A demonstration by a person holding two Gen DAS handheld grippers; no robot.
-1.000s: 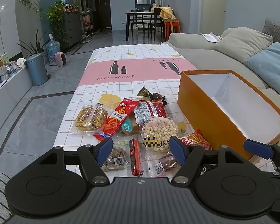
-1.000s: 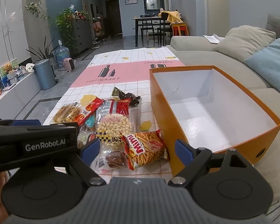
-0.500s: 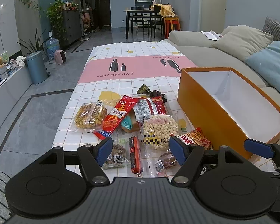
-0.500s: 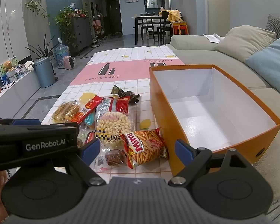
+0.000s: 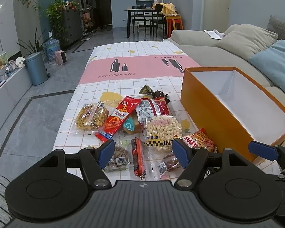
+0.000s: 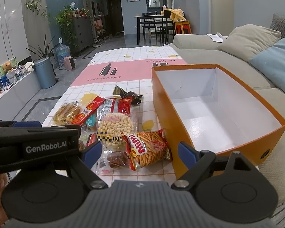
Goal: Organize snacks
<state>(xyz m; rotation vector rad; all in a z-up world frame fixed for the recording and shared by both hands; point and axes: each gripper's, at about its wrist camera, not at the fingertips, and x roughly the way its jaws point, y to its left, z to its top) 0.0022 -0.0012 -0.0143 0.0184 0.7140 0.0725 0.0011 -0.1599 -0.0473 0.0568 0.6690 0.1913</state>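
Observation:
Several snack packets lie in a heap on the near end of the checked tablecloth (image 5: 142, 57): a red sausage (image 5: 138, 158), a round bag of puffed rice (image 5: 163, 128), a long red packet (image 5: 119, 117), a yellow cracker bag (image 5: 90, 116) and a Mimi chip bag (image 6: 149, 147). An orange box (image 6: 165, 114) with a bare white inside stands to their right. My left gripper (image 5: 143, 153) hovers open over the sausage, nothing between its pads. My right gripper (image 6: 139, 154) hangs open above the Mimi bag, beside the box's near corner.
A grey sofa (image 5: 209, 51) with beige and blue cushions runs along the right, close behind the box. Grey tiled floor (image 5: 24, 114) drops off left of the table, with a blue bin (image 5: 37, 68) beyond. The far pink part of the cloth (image 5: 142, 68) carries nothing.

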